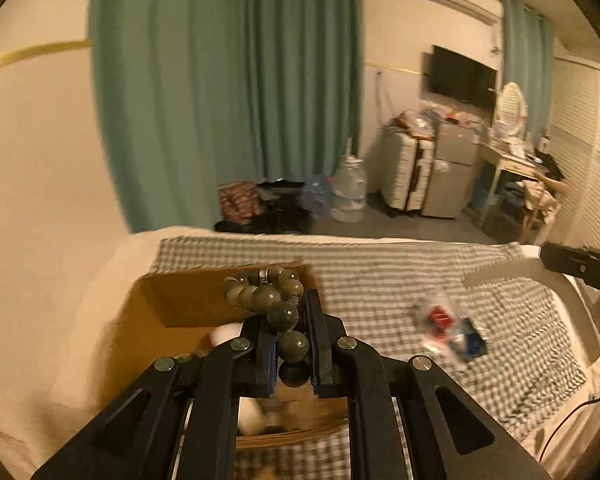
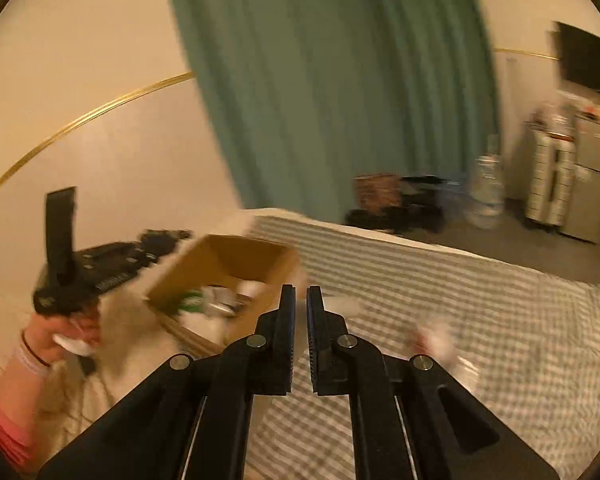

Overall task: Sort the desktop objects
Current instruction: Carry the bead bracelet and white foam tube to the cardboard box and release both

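At the left, the open cardboard box (image 1: 172, 320) sits on the checked cloth (image 1: 380, 276) of the bed, with several sorted items already inside, too blurred to name. Directly over it hangs the left claw (image 1: 290, 312), clamped on a bead bracelet (image 1: 274, 300). The lower beads are pinched between the blue pads, and the rest of the loop bunches up beyond the fingertips, above the box's far wall. The strand's long axis runs roughly along the fingers, pointing away from the camera. So the box lies below and slightly left of the held beads. A release here would likely drop them in, though the far beads sit close to the rim.

Further right, on the cloth, lie small blurred packets (image 1: 448, 332), red and blue, not yet sorted. The right claw (image 2: 301, 300) hovers above the bed with its jaws drawn nearly together and nothing between them. The packets lie just right of and below its tips, so it is the nearer hand for them.
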`<move>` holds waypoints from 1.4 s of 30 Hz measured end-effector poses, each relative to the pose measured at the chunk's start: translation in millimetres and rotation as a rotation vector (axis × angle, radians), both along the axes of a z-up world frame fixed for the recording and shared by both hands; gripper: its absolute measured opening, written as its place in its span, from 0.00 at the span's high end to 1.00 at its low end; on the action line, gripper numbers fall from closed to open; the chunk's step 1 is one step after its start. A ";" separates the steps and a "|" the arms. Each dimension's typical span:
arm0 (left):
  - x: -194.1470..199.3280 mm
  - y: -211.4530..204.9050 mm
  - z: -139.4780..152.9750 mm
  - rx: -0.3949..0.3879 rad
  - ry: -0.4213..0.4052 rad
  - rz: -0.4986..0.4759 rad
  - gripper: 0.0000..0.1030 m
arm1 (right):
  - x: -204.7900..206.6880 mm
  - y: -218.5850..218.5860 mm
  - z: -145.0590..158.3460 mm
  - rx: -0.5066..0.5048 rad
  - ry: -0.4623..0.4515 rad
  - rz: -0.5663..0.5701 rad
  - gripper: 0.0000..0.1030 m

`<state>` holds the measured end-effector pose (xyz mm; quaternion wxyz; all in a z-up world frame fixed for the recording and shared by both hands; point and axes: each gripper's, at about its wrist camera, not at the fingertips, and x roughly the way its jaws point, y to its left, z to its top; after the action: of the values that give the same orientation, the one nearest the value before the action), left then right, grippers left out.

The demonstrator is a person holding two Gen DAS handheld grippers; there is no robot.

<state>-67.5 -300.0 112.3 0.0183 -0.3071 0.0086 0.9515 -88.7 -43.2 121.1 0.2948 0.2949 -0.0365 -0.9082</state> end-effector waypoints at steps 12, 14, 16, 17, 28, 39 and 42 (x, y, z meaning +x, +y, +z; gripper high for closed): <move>-14.8 -66.5 -91.7 0.063 -0.115 0.067 0.59 | -98.3 -164.8 -67.1 0.048 -0.139 0.106 0.80; -15.5 -63.3 -97.3 0.031 -0.131 0.102 0.27 | -101.6 -157.5 -73.4 0.057 -0.173 0.085 0.54; -10.8 -54.2 -98.1 0.002 -0.124 0.112 0.18 | -92.5 -140.0 -72.3 0.074 -0.159 0.065 0.54; -8.3 -50.1 -97.1 -0.006 -0.123 0.112 0.17 | -85.8 -126.6 -71.1 0.102 -0.141 0.046 0.54; 38.9 32.6 -62.9 0.038 -0.071 0.072 0.00 | 9.0 70.3 -34.3 0.166 -0.005 -0.239 0.33; 19.5 162.9 -82.9 -0.023 -0.111 -0.060 0.00 | 68.4 179.2 -64.8 0.151 -0.006 -0.373 0.25; -1.1 188.5 -98.8 -0.010 -0.111 -0.065 0.00 | 61.8 190.1 -88.1 0.133 -0.047 -0.376 0.25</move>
<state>-68.6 -111.5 13.5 0.0482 -0.3592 0.0222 0.9317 -26.9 146.9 33.0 0.0991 0.3229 -0.0380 -0.9405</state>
